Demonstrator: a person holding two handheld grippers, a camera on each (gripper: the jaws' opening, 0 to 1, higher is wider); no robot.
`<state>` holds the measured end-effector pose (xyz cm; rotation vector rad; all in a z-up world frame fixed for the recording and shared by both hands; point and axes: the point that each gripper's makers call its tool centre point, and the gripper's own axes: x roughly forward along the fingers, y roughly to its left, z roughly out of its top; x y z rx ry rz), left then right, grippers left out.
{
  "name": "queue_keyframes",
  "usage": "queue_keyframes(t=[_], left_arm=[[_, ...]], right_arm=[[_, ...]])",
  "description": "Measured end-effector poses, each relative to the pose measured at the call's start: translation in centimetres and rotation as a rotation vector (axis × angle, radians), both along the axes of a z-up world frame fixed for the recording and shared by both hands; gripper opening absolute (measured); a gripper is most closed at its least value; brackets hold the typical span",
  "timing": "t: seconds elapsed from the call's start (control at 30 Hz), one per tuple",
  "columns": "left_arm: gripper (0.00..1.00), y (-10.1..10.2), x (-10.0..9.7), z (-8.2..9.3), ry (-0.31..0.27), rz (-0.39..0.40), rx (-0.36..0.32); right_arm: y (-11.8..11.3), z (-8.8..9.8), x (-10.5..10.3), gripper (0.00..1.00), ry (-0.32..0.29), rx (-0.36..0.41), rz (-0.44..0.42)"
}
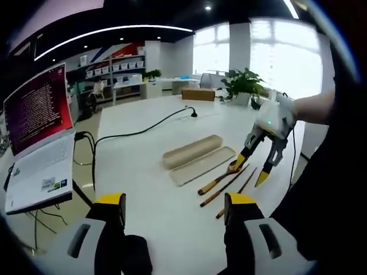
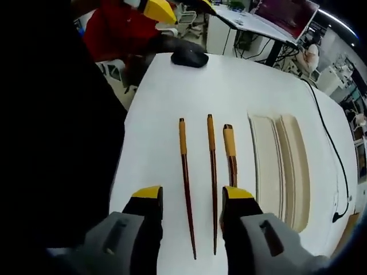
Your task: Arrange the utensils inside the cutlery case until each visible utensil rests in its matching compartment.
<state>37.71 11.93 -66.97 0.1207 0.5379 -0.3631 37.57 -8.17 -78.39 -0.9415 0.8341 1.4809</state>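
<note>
On the white table (image 1: pixel 143 172) the beige cutlery case lies open in two halves, a shallow tray (image 1: pixel 203 166) and a deeper half (image 1: pixel 192 150) beside it. A wooden spoon (image 1: pixel 221 177) and two chopsticks (image 1: pixel 225 189) lie next to the tray. My right gripper (image 1: pixel 252 170) hangs open just above them. In the right gripper view both chopsticks (image 2: pixel 184 172) run between my open right gripper (image 2: pixel 192 195), and the spoon (image 2: pixel 230 149) disappears behind one jaw, with the tray (image 2: pixel 266 166) alongside. My left gripper (image 1: pixel 175 200) stands open and holds nothing, near the table's edge.
An open laptop (image 1: pixel 40 132) stands on a neighbouring desk. A black cable (image 1: pixel 132 134) crosses the table behind the case. A black mouse-like object (image 2: pixel 189 57) lies at the table's far end. A potted plant (image 1: pixel 246 83) and a cardboard box (image 1: pixel 198 94) stand further back.
</note>
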Motion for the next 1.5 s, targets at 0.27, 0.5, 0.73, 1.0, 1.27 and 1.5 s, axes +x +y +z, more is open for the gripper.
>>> queue_keyframes(t=[0.27, 0.5, 0.73, 1.0, 1.27, 1.5], left_arm=[[0.71, 0.0, 0.4, 0.3, 0.005, -0.001, -0.012], [0.71, -0.6, -0.1, -0.2, 0.021, -0.013, -0.016], [0.71, -0.8, -0.1, 0.1, 0.012, -0.027, -0.014], [0.71, -0.6, -0.5, 0.2, 0.004, -0.024, -0.013], [0.71, -0.1, -2.0, -0.5, 0.029, -0.017, 0.008], [0.71, 0.1, -2.3, -0.1, 0.019, -0.002, 0.005]], right_arm=[[0.5, -0.1, -0.4, 0.35, 0.002, 0.003, 0.016], [0.7, 0.3, -0.6, 0.35, -0.004, 0.008, 0.023], [0.7, 0.4, -0.9, 0.34, -0.004, 0.001, 0.027], [1.0, 0.5, -1.1, 0.34, -0.006, 0.01, 0.032], [1.0, 0.3, -1.1, 0.34, -0.006, 0.004, 0.035], [1.0, -0.4, -1.3, 0.33, -0.032, -0.04, 0.087]])
